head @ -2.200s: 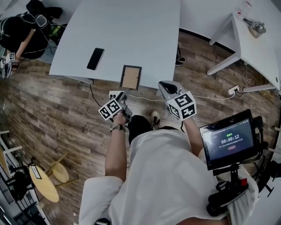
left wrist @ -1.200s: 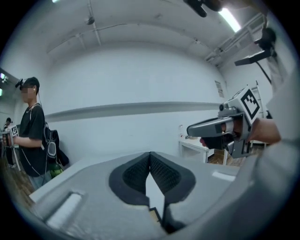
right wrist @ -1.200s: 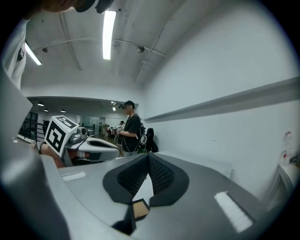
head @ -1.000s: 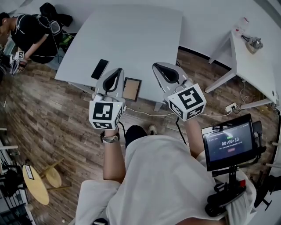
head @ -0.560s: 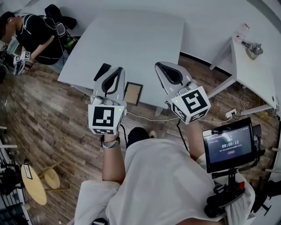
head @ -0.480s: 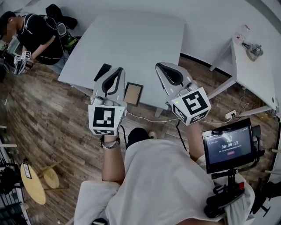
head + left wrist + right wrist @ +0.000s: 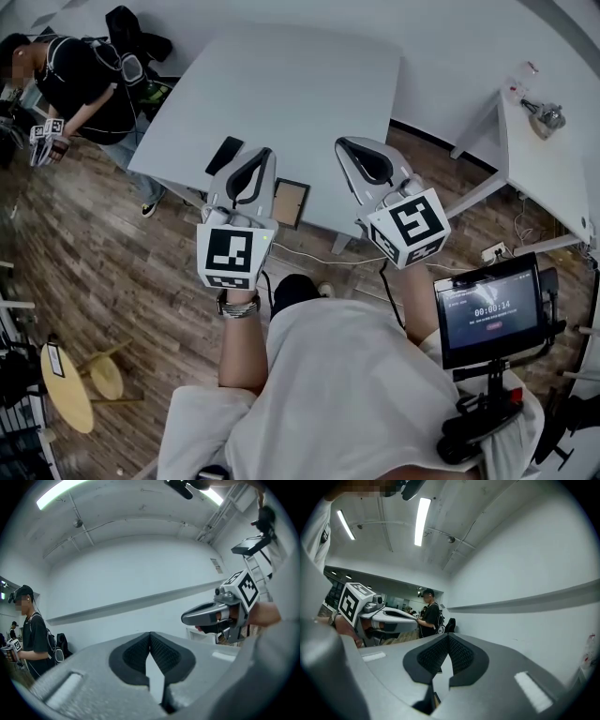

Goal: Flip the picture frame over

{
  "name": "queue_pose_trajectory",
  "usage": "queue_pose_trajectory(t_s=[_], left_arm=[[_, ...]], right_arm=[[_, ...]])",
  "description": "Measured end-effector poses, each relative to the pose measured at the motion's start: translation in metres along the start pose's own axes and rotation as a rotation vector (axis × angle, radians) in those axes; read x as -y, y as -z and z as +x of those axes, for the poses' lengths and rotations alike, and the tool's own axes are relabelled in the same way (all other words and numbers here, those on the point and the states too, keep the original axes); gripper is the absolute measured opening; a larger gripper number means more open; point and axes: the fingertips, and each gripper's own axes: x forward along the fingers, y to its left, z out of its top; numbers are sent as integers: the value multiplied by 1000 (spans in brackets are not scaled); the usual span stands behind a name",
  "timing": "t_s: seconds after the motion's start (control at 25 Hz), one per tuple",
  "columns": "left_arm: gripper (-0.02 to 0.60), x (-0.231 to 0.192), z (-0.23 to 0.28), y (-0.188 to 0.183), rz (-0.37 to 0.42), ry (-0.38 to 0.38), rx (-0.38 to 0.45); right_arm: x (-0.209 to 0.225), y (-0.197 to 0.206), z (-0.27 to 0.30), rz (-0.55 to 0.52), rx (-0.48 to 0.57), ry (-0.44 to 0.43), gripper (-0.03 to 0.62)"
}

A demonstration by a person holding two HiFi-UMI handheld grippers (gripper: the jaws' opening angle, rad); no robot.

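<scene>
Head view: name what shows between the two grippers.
The picture frame, flat on the table, shows between the left gripper and right gripper in the head view.

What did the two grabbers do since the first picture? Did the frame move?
Both rose. The left gripper and right gripper were low by the person's waist; now they are up over the near edge of the table, either side of the frame. Both are shut and empty. The frame and phone lie where they were on the table.
</scene>
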Motion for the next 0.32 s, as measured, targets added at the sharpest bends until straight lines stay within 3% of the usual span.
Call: queue_pose_trajectory(t_s=[0.32], left_arm=[[5, -6, -5, 6, -4, -25, -20]], right_arm=[[-8, 3, 1, 12, -16, -44, 2]])
